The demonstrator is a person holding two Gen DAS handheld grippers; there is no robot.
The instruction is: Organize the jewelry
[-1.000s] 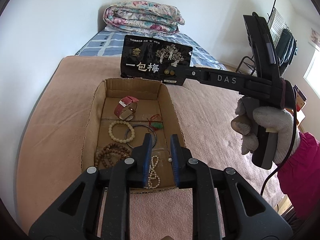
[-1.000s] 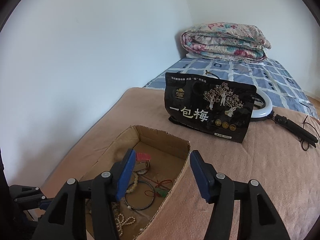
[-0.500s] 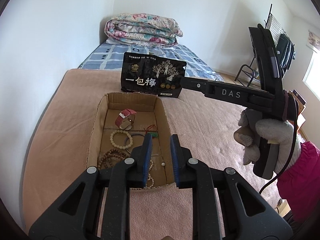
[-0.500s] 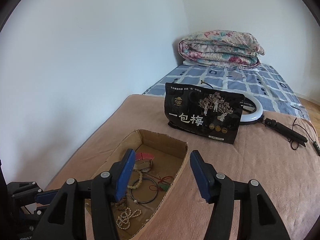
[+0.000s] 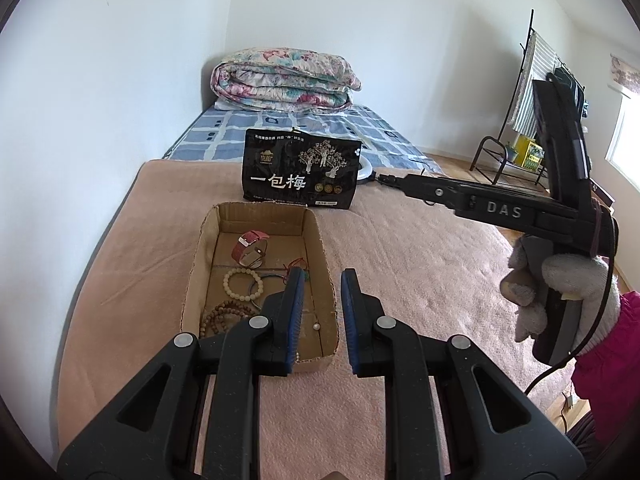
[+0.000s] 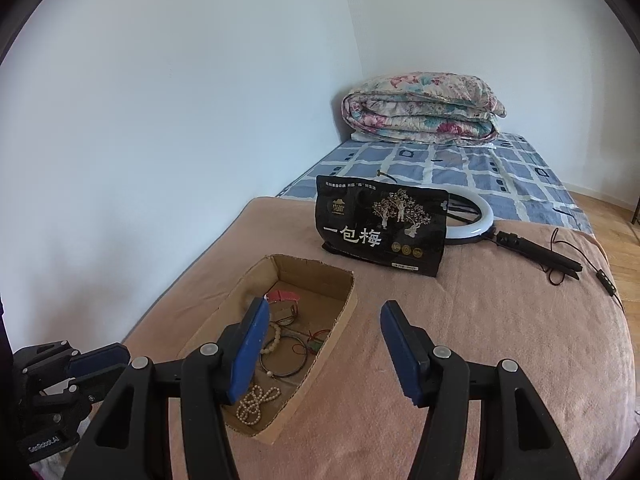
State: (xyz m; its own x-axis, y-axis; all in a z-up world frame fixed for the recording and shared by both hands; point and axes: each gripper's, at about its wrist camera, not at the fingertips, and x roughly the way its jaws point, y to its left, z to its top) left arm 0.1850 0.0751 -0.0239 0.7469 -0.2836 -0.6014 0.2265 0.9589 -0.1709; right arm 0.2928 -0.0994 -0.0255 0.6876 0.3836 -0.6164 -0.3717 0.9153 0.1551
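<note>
An open cardboard box (image 5: pixel 320 240) (image 6: pixel 348 304) lies on the pink blanket. It holds a red-strapped watch (image 5: pixel 252 240) (image 6: pixel 284 296), a cream bead bracelet (image 5: pixel 240 278), a dark bangle (image 6: pixel 286 362), a brown bead string (image 5: pixel 224 314), a pearl necklace (image 6: pixel 256 400) and a red-corded green pendant (image 6: pixel 314 344). My left gripper (image 5: pixel 322 316) is open and empty above the box's near end. My right gripper (image 6: pixel 320 352) is open wide and empty, above the box's right wall.
A black snack bag (image 5: pixel 300 174) (image 6: pixel 382 226) stands behind the box. A ring light (image 6: pixel 478 216) with its black stand and cable lies behind it. A folded floral quilt (image 5: pixel 286 80) sits at the bed's far end. A clothes rack (image 5: pixel 532 92) stands at the right.
Both grippers have pulled back and up from the box. The left gripper's jaws have opened a little wider. The jewelry lies as before.
</note>
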